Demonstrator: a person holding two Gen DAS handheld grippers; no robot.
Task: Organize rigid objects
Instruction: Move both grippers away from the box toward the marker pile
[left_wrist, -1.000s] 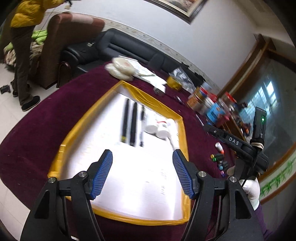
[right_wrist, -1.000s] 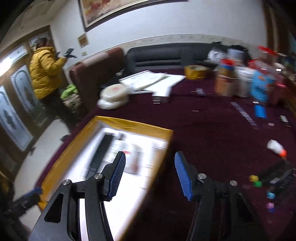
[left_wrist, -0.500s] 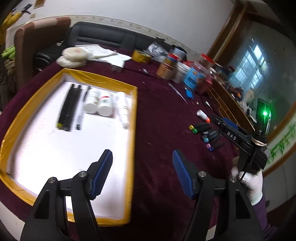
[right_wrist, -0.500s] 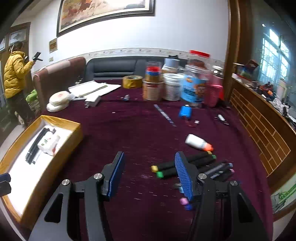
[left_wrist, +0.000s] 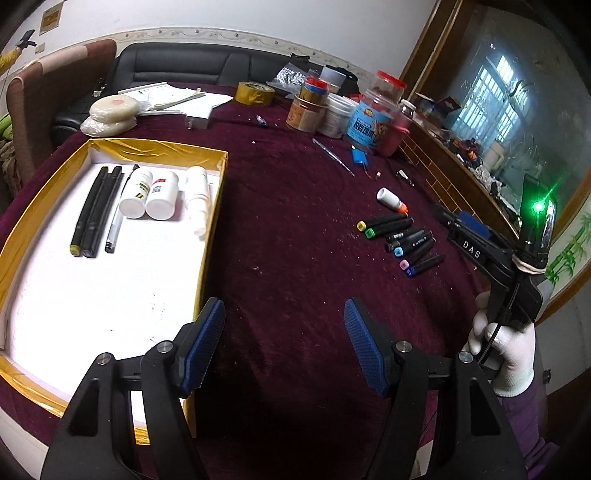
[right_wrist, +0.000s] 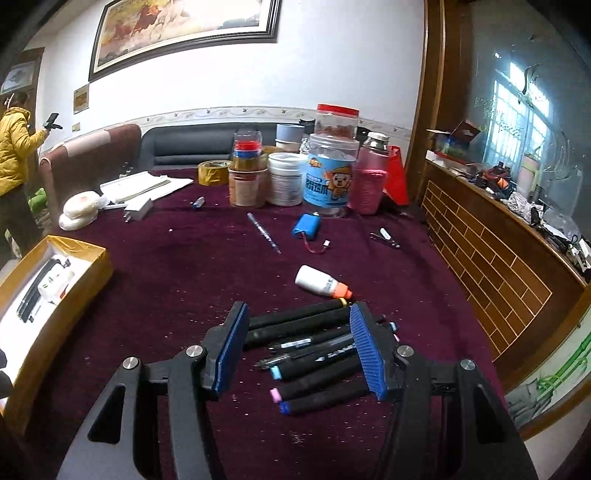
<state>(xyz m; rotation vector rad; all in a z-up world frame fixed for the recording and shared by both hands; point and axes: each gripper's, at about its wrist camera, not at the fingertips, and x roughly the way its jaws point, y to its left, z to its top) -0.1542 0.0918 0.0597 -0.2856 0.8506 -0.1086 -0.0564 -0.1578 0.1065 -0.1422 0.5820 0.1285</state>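
On the plush maroon tablecloth (right_wrist: 177, 280), slim black cylindrical markers (right_wrist: 314, 347) lie bunched under the right gripper (right_wrist: 299, 350), its ribbed blue pads apart, gripping nothing. The left gripper (left_wrist: 282, 345) gapes empty near the shallow gold-rimmed box (left_wrist: 212, 221), far left.

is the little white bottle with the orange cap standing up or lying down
Lying down. The white bottle rests on its side on the maroon cloth, orange cap pointing toward the markers.
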